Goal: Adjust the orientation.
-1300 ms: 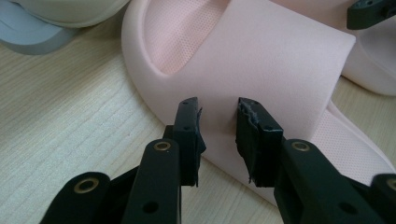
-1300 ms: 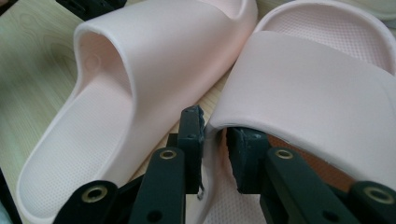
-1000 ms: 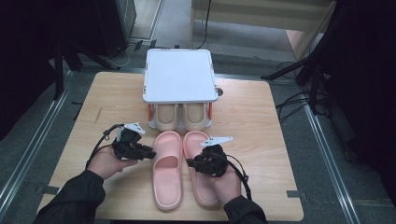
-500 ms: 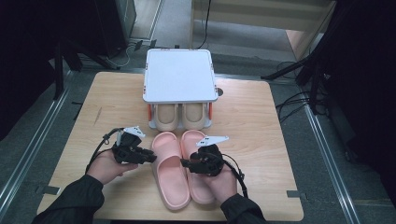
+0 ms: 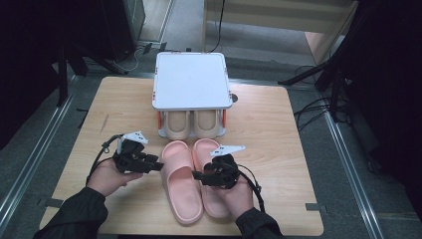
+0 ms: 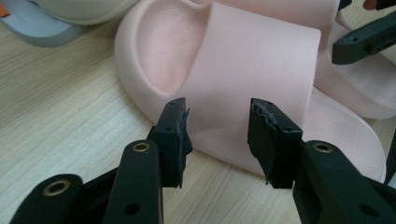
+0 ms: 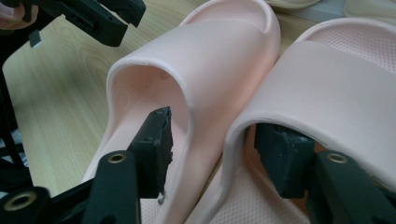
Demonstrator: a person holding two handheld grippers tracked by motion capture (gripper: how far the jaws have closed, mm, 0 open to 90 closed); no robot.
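My L gripper (image 6: 217, 140) just opened, jaws apart beside smooth pink foam slide (image 6: 243, 70); R gripper (image 7: 212, 149) just opened wide, straddling both slides' (image 5: 196, 179) rounded straps.

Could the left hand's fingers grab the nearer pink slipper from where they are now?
Probably yes: the left gripper has just opened, and the left pink slipper lies right ahead of its fingers with nothing between them.
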